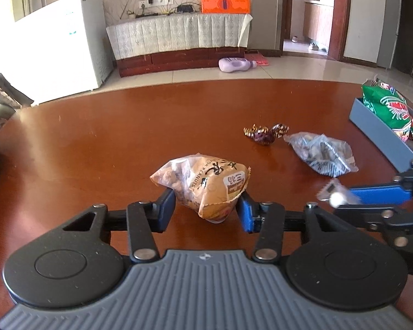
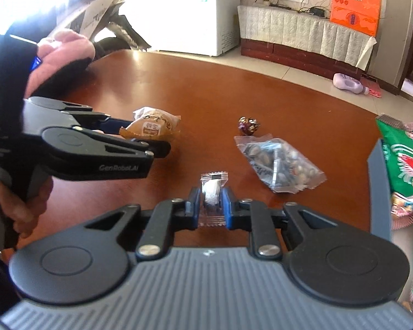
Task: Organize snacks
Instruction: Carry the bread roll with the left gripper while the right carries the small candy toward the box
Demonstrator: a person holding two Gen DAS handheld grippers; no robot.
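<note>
On the reddish-brown wooden table (image 1: 96, 143), left of the blue-grey tray (image 1: 377, 129), the left gripper (image 1: 206, 206) pinches a tan crinkly peanut bag (image 1: 203, 184): light, soft, best held mid-body. Nearer the tray, the right gripper (image 2: 211, 203) squeezes a small clear-wrapped silvery candy (image 2: 212, 189), probably slippery.
</note>
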